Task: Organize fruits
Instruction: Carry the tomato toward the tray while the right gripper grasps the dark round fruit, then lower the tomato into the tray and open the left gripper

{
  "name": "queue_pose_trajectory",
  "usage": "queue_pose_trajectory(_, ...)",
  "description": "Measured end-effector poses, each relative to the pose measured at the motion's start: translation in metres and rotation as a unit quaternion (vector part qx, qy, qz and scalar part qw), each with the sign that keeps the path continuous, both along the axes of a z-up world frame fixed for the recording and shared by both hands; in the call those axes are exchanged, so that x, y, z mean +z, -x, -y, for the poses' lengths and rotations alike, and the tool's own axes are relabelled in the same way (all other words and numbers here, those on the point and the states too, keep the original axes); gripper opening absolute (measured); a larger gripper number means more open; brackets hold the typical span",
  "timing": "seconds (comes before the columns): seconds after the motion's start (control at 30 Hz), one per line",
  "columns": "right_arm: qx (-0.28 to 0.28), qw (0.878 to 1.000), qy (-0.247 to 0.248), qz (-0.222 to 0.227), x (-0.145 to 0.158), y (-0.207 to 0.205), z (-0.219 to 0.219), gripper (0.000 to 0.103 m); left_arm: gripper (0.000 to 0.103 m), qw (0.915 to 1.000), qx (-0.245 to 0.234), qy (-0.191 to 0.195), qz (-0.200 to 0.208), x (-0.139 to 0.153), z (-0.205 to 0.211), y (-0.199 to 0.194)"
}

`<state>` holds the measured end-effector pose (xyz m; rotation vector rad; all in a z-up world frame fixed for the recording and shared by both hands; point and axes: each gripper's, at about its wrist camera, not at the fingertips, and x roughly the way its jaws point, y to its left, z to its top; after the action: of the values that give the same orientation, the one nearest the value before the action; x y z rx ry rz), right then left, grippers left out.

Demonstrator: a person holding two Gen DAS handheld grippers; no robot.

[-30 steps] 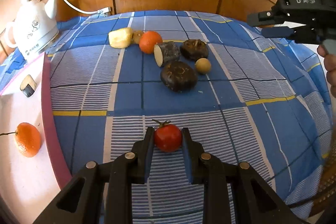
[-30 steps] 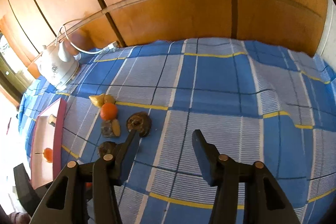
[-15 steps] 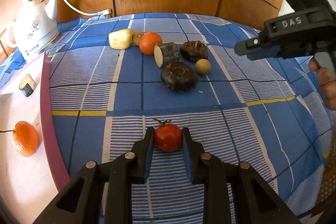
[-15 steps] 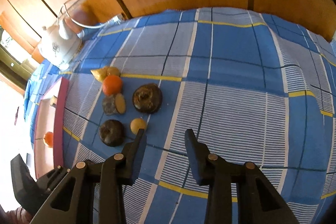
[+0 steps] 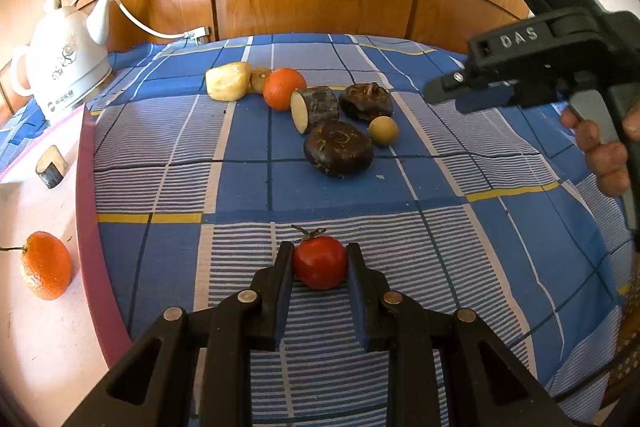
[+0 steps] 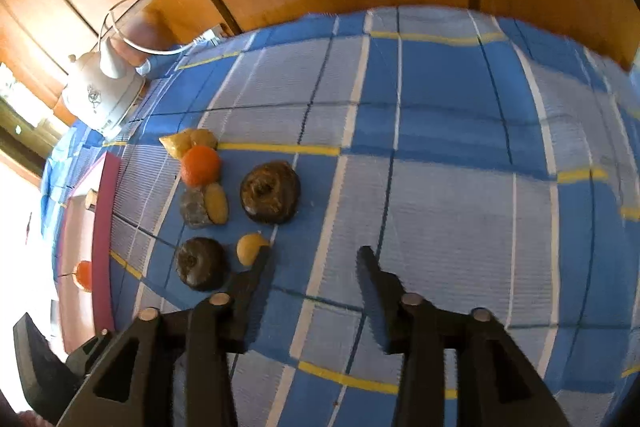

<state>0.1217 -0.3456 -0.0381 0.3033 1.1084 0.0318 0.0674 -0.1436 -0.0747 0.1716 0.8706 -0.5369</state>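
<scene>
Left wrist view shows the left gripper (image 5: pixel 320 263) clamped on a small red tomato with a green stalk (image 5: pixel 319 262), held just above the blue checked tablecloth (image 5: pixel 240 187). At the left edge lies a pale pink tray with a dark red rim (image 5: pixel 86 195), holding one stalked orange (image 5: pixel 46 265) and a small dark-skinned cut piece (image 5: pixel 51 167). Most of the sorting looks still ahead: a second orange (image 5: pixel 284 87), a yellow chunk (image 5: pixel 228 81), three dark brown lumpy fruits (image 5: pixel 338 148) and a small round tan fruit (image 5: pixel 383 131) remain clustered on the cloth. The right gripper (image 6: pixel 314 259) hovers near that tan fruit, its jaws opening with nothing between them.
</scene>
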Motion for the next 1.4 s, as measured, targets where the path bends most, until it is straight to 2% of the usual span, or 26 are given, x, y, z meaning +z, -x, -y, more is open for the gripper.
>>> queue_pose_trajectory(0.1,0.026,0.999,0.02,0.001,0.001,-0.012,-0.013,0.06,0.026,1.0,-0.002,0.004,0.0,0.0,-0.001,0.0)
queue_pose_trajectory(0.2,0.046,0.997,0.061,-0.002,-0.003,-0.028,-0.026,0.06,0.026,1.0,-0.002,0.008,-0.001,0.0,-0.002,-0.001)
queue_pose_trajectory(0.37,0.077,0.992,0.096,-0.018,-0.014,-0.055,-0.043,0.061,0.026,0.9999,-0.002,0.012,-0.003,-0.001,-0.003,-0.002)
queue_pose_trajectory(0.47,0.092,0.991,0.087,-0.034,-0.023,-0.065,-0.051,0.057,0.026,0.9999,-0.003,0.013,-0.003,-0.001,-0.003,-0.002)
queue_pose_trajectory(0.5,0.092,0.991,0.084,-0.036,-0.024,-0.066,-0.052,0.048,0.026,0.9999,-0.003,0.013,-0.003,-0.001,-0.003,-0.002)
queue_pose_trajectory(0.67,0.082,0.99,0.11,-0.027,-0.014,-0.057,-0.052,0.048,0.026,0.9999,-0.003,0.013,-0.003,-0.001,-0.003,-0.002)
queue_pose_trajectory(0.77,0.049,0.992,0.119,-0.016,-0.002,-0.044,-0.034,0.048,0.026,0.9999,-0.003,0.013,-0.004,-0.001,-0.003,-0.002)
queue_pose_trajectory(0.83,0.028,0.991,0.125,-0.027,-0.001,-0.035,-0.02,0.048,0.026,0.9999,-0.003,0.012,-0.004,-0.001,-0.003,-0.003)
queue_pose_trajectory(1.0,0.003,0.993,0.098,-0.067,-0.019,-0.008,0.003,0.048,0.025,1.0,-0.003,0.002,-0.008,0.002,0.0,-0.004)
queue_pose_trajectory(1.07,-0.004,0.995,0.085,-0.054,-0.023,0.0,0.008,0.048,0.025,0.9999,-0.003,-0.001,-0.013,0.005,0.001,-0.005)
queue_pose_trajectory(1.23,-0.012,0.997,0.054,-0.048,-0.023,0.003,0.017,0.048,0.025,0.9998,0.001,0.02,-0.002,0.029,-0.009,0.001)
queue_pose_trajectory(1.4,-0.009,0.998,0.048,-0.047,-0.024,0.004,0.015,0.048,0.025,0.9977,0.046,0.049,0.001,0.058,-0.04,-0.004)
